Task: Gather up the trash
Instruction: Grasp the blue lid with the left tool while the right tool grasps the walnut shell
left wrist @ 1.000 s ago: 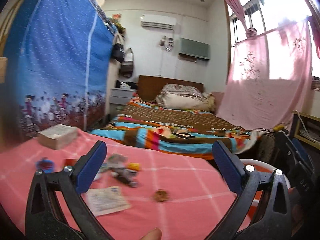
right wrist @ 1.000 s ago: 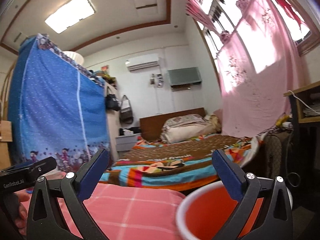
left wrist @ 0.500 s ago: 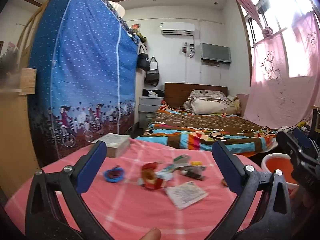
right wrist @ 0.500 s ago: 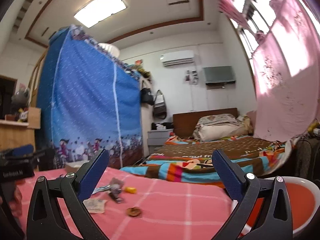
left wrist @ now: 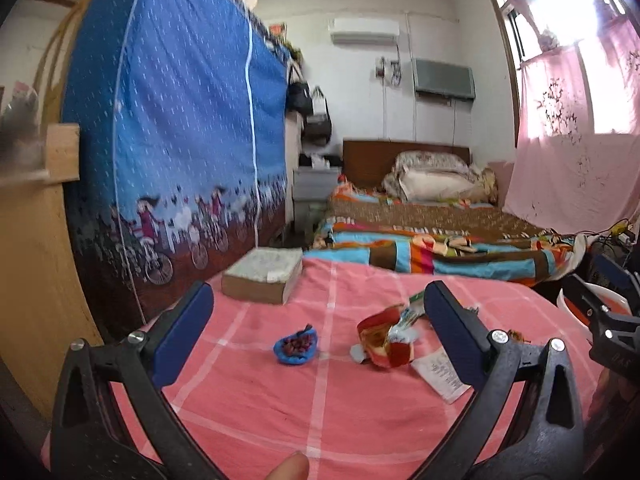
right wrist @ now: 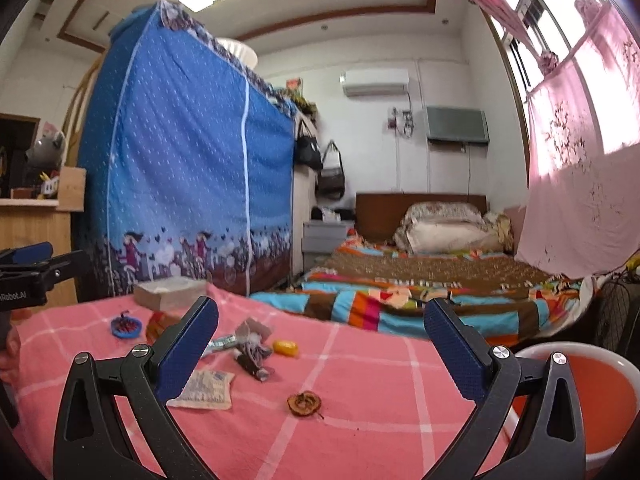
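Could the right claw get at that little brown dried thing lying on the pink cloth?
Probably yes. The right claw is open and holds nothing, and the brown dried piece lies alone on bare pink cloth just ahead of it, clear of the other scraps.

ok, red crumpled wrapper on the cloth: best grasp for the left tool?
Probably from above, pinching the raised crumpled ridge of the red wrapper. It stands up off the pink cloth, unlike the flat paper packet beside it. The left tool is open.
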The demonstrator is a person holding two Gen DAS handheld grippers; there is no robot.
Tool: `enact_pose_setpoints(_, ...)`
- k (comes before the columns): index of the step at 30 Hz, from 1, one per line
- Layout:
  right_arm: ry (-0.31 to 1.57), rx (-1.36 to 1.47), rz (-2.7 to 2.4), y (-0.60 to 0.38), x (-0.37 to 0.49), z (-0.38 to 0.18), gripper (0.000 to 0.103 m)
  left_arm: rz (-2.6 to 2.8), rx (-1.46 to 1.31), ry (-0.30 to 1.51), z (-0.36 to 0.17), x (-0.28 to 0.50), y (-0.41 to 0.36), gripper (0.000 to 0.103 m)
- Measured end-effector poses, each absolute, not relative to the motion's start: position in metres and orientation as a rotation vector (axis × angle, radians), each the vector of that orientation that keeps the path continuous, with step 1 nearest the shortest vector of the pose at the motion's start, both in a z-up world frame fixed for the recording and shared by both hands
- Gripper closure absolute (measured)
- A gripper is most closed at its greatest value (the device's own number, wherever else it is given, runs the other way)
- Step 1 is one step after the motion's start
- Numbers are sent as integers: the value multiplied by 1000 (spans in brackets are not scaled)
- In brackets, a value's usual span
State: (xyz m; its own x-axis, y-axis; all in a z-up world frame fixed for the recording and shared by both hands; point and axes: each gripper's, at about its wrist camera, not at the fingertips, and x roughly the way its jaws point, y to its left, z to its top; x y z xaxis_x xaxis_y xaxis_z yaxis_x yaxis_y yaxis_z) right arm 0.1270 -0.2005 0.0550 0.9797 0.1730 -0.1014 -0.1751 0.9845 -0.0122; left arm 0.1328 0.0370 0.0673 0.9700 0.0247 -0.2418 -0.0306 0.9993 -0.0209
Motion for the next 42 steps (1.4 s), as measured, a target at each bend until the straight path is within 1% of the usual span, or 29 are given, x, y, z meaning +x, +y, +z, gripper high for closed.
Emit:
enact_pose_setpoints(5,267,-11,190,-197,153,45,1,14,-81,398,58,161,47,0)
enact_pose_setpoints(7,320,-14,202,-196,159,40,5,17,-108,468,51,172,51,0)
enact_pose_setpoints(10,387,-11,224,-195,168,34,14,18,-137,557,42,185,55,0)
enact_pose_setpoints(11,416,-4,234,-196,172,31,17,15,-143,583,39,189,55,1)
enact_pose_setpoints(14,487,12,255,-196,180,24,24,11,-154,668,29,202,56,5)
enact_pose_setpoints(16,532,19,274,-196,185,19,29,10,-147,713,25,211,57,11)
enact_pose_setpoints(17,548,21,280,-195,187,18,33,12,-142,732,23,214,56,14)
enact_pose_setpoints(18,566,24,287,-195,189,15,40,11,-140,744,22,216,56,18)
enact_pose_setpoints(19,583,27,295,-195,191,13,44,12,-140,756,20,219,56,22)
enact_pose_setpoints(20,594,28,300,-194,192,11,49,14,-140,767,19,223,56,23)
enact_pose_setpoints(22,610,28,313,-193,193,9,55,10,-142,787,17,228,57,30)
enact_pose_setpoints(23,615,26,319,-192,193,8,60,10,-144,797,15,229,57,32)
enact_pose_setpoints(24,618,23,321,-192,193,8,63,14,-144,807,14,231,58,36)
enact_pose_setpoints(29,624,14,330,-189,192,7,68,23,-152,807,16,233,61,52)
enact_pose_setpoints(31,625,15,334,-189,193,7,71,25,-153,806,16,234,62,62)
enact_pose_setpoints(33,625,15,336,-189,192,7,76,19,-152,803,17,234,62,69)
enact_pose_setpoints(35,624,16,340,-189,192,7,78,8,-144,798,18,233,60,69)
enact_pose_setpoints(39,618,14,350,-188,191,8,79,-8,-114,781,21,231,54,70)
enact_pose_setpoints(42,594,18,366,-189,187,10,79,-9,-101,732,28,221,50,70)
